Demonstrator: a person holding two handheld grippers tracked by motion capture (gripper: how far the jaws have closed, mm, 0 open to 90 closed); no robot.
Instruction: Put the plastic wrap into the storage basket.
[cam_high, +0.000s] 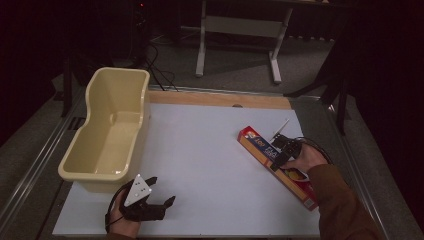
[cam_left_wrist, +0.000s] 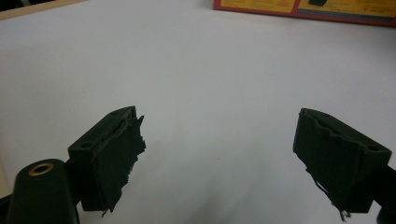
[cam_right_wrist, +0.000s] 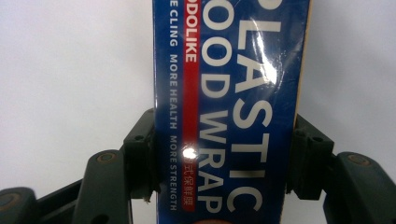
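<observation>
Right claw (cam_right_wrist: 224, 158) clamped across the plastic wrap box (cam_right_wrist: 229, 93), one jaw on each long side; box lies flat on the white table (cam_high: 210, 165), right of centre. Grip sits near mid-length, I judge, but the glossy carton could slip or swing if I lift. Left claw (cam_left_wrist: 219, 154) released, parked low near the front edge. Cream tub (cam_high: 110, 130) well apart at far left; nothing between.

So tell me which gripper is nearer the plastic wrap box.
Right. The right gripper is clamped across the plastic wrap box; the left gripper sits open over bare table, well away toward the yellow tub.
</observation>
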